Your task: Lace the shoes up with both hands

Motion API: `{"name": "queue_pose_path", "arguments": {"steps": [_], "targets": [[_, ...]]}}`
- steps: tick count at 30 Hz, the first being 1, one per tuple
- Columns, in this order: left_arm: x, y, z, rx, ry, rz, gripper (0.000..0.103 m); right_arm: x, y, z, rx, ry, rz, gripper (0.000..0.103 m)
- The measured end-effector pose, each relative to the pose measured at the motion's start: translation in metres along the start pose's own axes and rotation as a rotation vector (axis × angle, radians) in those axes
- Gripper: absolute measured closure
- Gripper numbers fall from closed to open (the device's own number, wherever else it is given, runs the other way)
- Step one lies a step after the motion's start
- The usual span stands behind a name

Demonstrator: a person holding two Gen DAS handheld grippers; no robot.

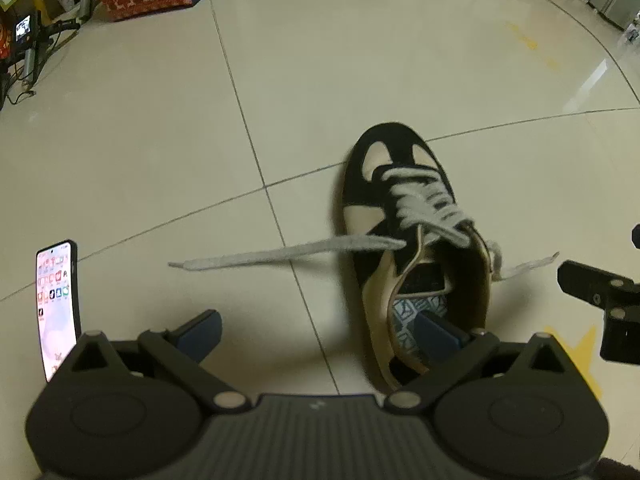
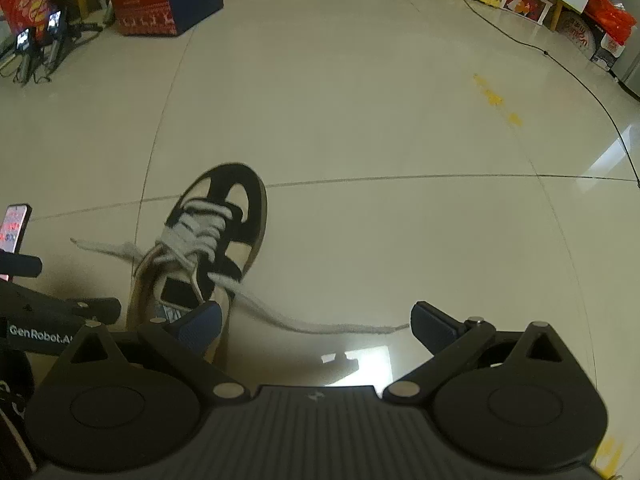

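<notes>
Left wrist view puts your shoe (image 1: 416,248) at two o'clock on the tiled floor (image 1: 160,140), laces untied; your left gripper (image 1: 320,330) and right gripper (image 2: 316,324) both gape wide, holding nothing.

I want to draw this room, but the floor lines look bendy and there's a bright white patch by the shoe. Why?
In both wrist views the fisheye lens curves the straight tile lines, most toward the picture edges. In the right wrist view the white patch is glare, light reflecting off the glossy floor. In the left wrist view the shoe looks slightly soft, and the room is dim and yellowish.
</notes>
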State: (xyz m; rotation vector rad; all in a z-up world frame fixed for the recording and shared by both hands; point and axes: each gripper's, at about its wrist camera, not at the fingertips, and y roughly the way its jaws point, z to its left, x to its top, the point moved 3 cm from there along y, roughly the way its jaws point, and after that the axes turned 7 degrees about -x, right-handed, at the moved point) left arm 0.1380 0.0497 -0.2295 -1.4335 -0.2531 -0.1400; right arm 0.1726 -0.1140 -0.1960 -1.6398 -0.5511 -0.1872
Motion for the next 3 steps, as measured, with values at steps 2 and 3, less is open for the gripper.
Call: {"name": "queue_pose_path", "arguments": {"steps": [2, 3], "targets": [[-0.0004, 0.0016, -0.0001, 0.003, 0.000, 0.003, 0.000, -0.0022, 0.0015, -0.0003, 0.001, -0.003, 0.006, 0.000], [-0.0005, 0.0028, 0.0001, 0.006, -0.001, 0.005, 0.000, -0.0027, 0.0021, -0.0015, 0.003, 0.002, 0.008, 0.000]]}}
